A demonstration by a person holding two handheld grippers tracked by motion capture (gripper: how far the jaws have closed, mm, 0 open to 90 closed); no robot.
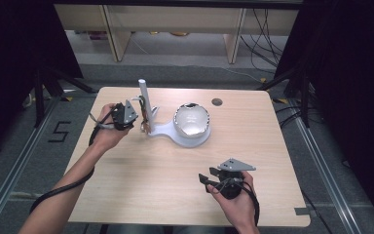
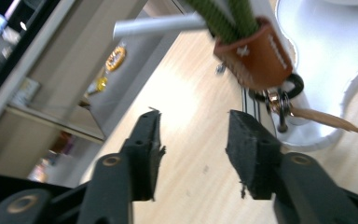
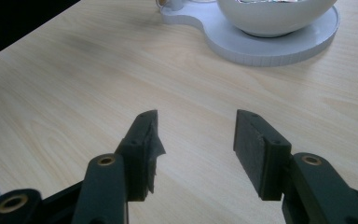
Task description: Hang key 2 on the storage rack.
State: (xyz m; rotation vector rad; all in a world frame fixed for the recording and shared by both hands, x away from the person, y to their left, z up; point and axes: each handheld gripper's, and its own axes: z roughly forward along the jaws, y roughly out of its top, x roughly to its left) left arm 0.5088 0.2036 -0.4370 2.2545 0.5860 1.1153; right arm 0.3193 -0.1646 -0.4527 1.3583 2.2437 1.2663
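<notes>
Room: dark curtains on both sides, pale shelving (image 1: 175,24) at the back, cables trailing over a grey floor.
Surface: light wood table (image 1: 141,195) with a small round grommet (image 1: 217,102) near its far edge.
Stand: white stand (image 1: 175,134) on the far middle of the table, with a rounded base and a thin upright post (image 1: 143,95) at its left end.
Bowl: glossy white bowl (image 1: 192,120) sitting on the wide right part of the stand's base; its inside looks shiny, though the contents cannot be made out.
Keychain: a keychain (image 2: 256,58) with a brown leather sleeve, a green cord and metal rings hangs at the post, just over the narrow end of the base; in the high view it is a small dark cluster (image 1: 147,119) beside the post.
Left gripper: the left gripper (image 1: 123,116) is held in the person's left hand (image 1: 108,134), just left of the post. In the left gripper view its jaws (image 2: 193,140) stand apart with bare table between them; the keychain hangs just beyond the tips, untouched.
Right gripper: the right gripper (image 1: 226,178) is held in the right hand (image 1: 236,202) near the table's front edge, well apart from the stand. In the right gripper view its jaws (image 3: 196,140) are spread with nothing between them, pointing toward the bowl.
</notes>
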